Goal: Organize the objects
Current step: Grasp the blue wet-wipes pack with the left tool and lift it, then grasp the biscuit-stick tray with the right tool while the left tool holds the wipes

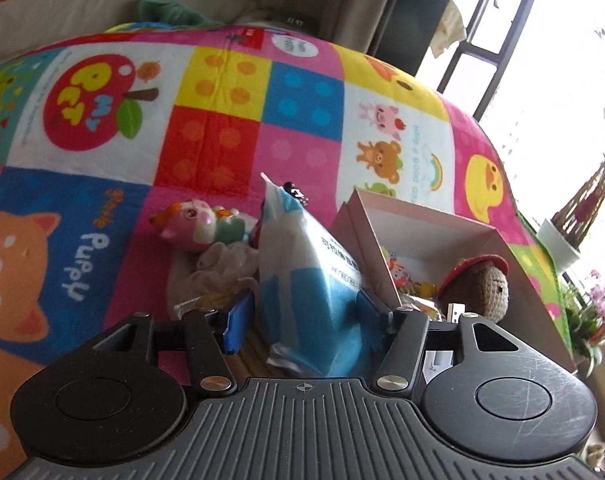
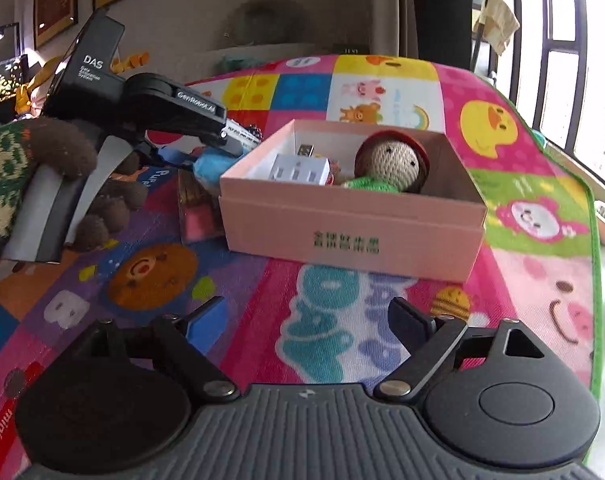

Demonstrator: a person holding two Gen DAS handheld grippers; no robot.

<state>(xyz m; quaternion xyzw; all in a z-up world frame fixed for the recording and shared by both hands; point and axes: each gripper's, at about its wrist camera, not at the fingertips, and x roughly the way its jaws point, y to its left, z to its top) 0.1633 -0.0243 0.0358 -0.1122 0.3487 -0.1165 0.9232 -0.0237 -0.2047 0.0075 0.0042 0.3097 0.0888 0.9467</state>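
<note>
Showing pink cat toy (image 1: 198, 224), left view only

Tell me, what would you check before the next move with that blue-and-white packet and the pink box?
1. Left gripper clamped on the blue-and-white packet: not ok, a gap shows at one pad.
2. Right gripper open and empty: ok.
3. Pink box open on top: ok.
4. Room left beside the knitted doll and white plug: cannot tell.
5. Pink cat toy boxed: not ok, it lies on the mat.
</note>
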